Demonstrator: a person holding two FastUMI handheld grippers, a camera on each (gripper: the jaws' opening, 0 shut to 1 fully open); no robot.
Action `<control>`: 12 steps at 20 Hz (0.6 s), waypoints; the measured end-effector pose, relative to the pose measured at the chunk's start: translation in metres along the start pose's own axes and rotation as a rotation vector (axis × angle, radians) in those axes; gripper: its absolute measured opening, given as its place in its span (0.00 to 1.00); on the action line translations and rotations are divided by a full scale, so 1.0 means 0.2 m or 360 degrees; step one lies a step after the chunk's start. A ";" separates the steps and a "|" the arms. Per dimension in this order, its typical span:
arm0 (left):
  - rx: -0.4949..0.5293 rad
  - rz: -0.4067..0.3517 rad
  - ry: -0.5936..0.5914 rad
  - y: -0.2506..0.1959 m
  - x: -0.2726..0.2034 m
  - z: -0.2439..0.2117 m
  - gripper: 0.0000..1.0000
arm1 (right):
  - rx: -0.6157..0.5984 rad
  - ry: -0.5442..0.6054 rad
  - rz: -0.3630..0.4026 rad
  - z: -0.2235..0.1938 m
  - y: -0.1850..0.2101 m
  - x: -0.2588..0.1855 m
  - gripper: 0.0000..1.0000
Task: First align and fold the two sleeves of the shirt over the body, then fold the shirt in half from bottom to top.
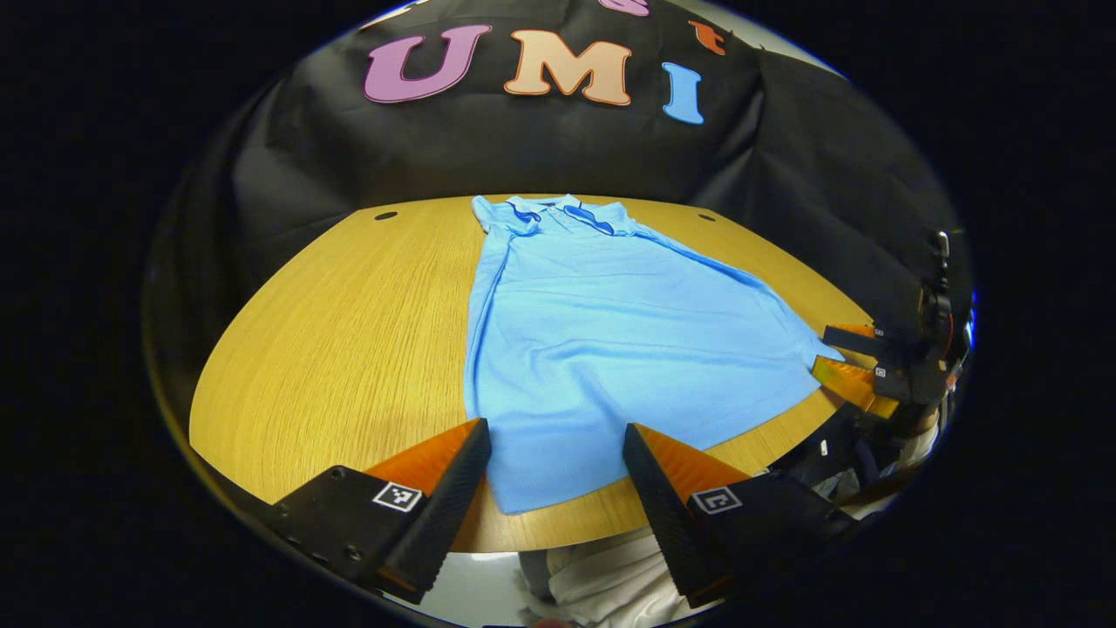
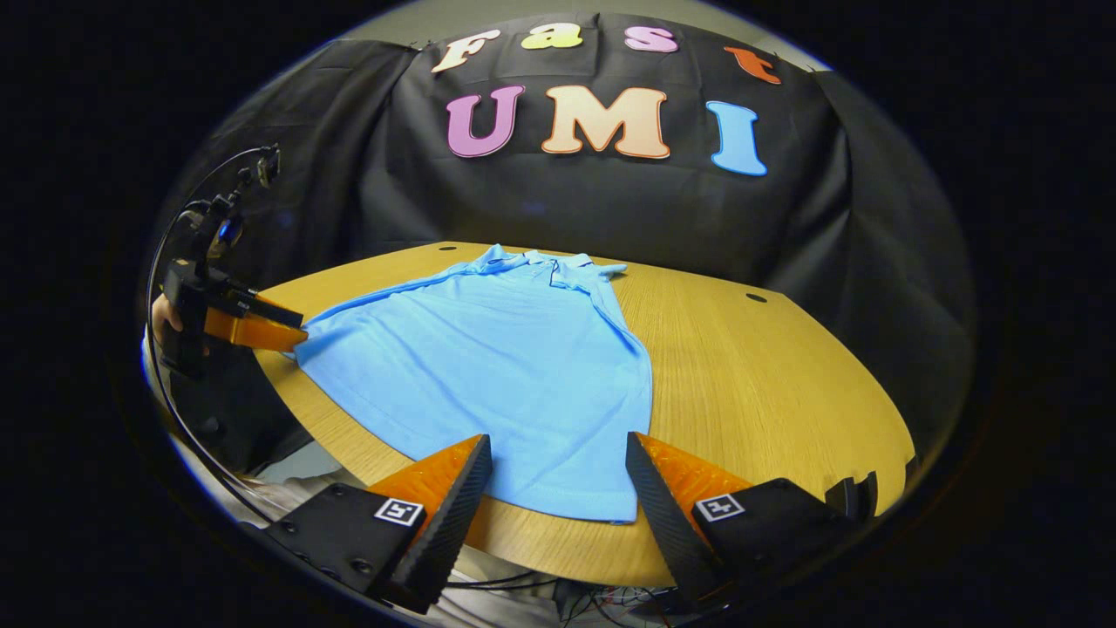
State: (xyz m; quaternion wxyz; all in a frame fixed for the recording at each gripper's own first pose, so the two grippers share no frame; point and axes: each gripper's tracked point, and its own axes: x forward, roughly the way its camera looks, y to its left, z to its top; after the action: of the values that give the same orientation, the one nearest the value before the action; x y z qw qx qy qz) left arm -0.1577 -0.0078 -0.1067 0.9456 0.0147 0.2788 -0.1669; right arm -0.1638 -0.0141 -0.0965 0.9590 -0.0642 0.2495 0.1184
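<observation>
A light blue polo shirt (image 1: 602, 340) lies flat on the round wooden table (image 1: 349, 349), collar (image 1: 567, 214) at the far side and hem toward me. Its long sides run as folded edges from collar to hem. My left gripper (image 1: 555, 429) is open just above the near hem, straddling the shirt's left hem corner. In the right gripper view the shirt (image 2: 506, 366) spreads ahead, and my right gripper (image 2: 558, 439) is open over the right hem corner (image 2: 623, 510). The right gripper (image 1: 837, 358) also shows at the shirt's far hem corner, and the left gripper (image 2: 292, 327) at the opposite corner.
Black cloth walls the table's far side. Two small dark holes (image 1: 385, 215) (image 1: 706, 217) sit in the tabletop near the back. A person's light clothing (image 1: 602, 576) is below the near table edge. Cables (image 2: 558, 602) hang under it. Bare wood (image 2: 767, 392) lies beside the shirt.
</observation>
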 end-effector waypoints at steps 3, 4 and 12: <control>0.0037 0.0031 0.0002 0.01 0.01 -0.01 0.94 | 0.0114 0.0008 0.0058 -0.01 0.03 0.01 0.88; 0.0034 0.0033 -0.0001 0.01 0.01 -0.01 0.92 | 0.0108 0.0004 0.0066 -0.01 0.03 0.02 0.91; -0.0003 -0.0002 -0.0066 -0.02 0.03 0.01 0.26 | 0.0081 -0.0007 0.0169 -0.01 0.17 0.02 0.46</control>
State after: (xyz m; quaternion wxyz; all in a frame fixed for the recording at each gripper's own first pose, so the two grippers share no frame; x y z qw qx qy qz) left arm -0.1543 -0.0140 -0.1081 0.9511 0.0101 0.2593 -0.1676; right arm -0.1696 0.0191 -0.1030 0.9532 -0.0261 0.2533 0.1628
